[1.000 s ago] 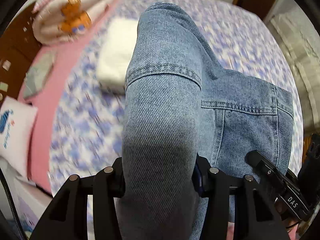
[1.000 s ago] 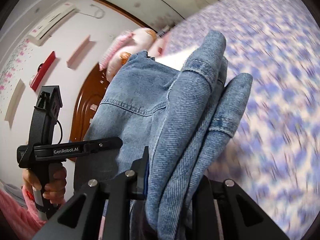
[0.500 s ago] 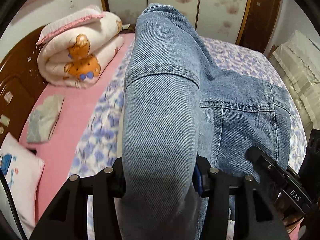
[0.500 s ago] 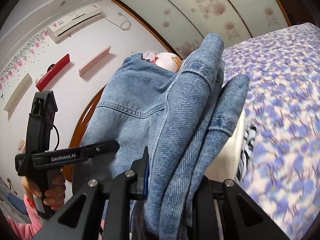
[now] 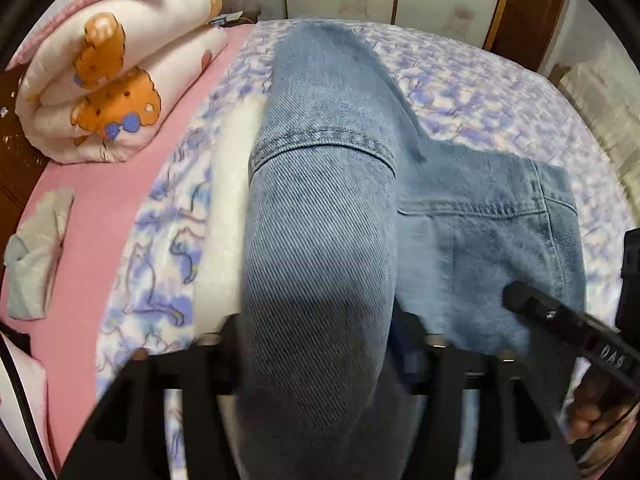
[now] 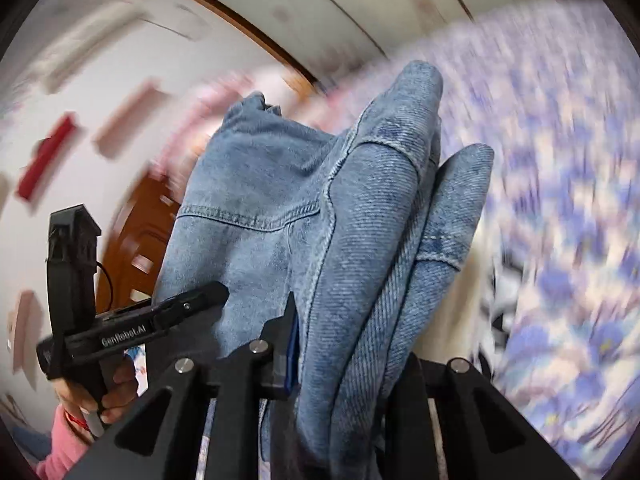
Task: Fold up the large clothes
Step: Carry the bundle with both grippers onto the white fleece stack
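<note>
Left wrist view: the left gripper [image 5: 320, 344] is clamped on a thick fold of the denim jacket [image 5: 320, 216], which is bunched between both fingers at 6 o'clock and runs up toward 12. The rest of the jacket is spread toward 3 o'clock above the floral bedspread [image 5: 480, 92]. A white folded garment [image 5: 228, 200] is seen on the bedspread just beside the jacket, at 9 o'clock of it. A rolled bear-print quilt [image 5: 108, 88] is seen at 10 o'clock on the pink sheet [image 5: 100, 200], a grey cloth [image 5: 36, 256] at 9. The other gripper's body [image 5: 568, 324] is seen at 4 o'clock, near the jacket edge.

Right wrist view: heavy blur on the background. The right gripper [image 6: 340, 364] is closed on stacked denim jacket [image 6: 380, 220] layers, folds sticking up toward 12. The left gripper [image 6: 176, 312] is held at 8 o'clock, tip against the denim; its fingers are hidden here. The bedspread [image 6: 560, 160] is smeared at 3 o'clock.
</note>
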`<control>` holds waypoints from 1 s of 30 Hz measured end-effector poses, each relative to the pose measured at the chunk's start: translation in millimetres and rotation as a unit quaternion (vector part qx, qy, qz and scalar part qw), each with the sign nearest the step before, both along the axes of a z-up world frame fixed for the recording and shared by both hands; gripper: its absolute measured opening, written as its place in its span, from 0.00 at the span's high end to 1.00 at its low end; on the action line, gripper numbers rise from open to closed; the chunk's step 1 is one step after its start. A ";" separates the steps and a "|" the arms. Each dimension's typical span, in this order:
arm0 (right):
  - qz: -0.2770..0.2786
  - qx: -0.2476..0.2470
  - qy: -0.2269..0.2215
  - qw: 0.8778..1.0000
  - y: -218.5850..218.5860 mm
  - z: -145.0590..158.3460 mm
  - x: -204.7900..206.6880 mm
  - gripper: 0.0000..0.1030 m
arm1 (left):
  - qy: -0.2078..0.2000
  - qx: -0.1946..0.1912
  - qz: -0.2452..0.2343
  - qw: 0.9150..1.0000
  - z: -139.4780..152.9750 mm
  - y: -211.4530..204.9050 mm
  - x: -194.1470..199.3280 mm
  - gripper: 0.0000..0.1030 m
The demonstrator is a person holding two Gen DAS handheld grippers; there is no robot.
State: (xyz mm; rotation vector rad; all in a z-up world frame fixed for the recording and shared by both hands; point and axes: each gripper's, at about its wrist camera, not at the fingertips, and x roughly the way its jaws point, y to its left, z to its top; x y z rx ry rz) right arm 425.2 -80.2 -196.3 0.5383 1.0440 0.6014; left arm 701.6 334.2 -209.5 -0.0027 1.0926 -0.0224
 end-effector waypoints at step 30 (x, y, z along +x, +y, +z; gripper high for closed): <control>-0.018 -0.127 -0.077 0.989 -77.3 12.3 -119.7 0.47 | -0.100 -0.086 0.063 0.989 -11.8 48.4 -120.9 0.07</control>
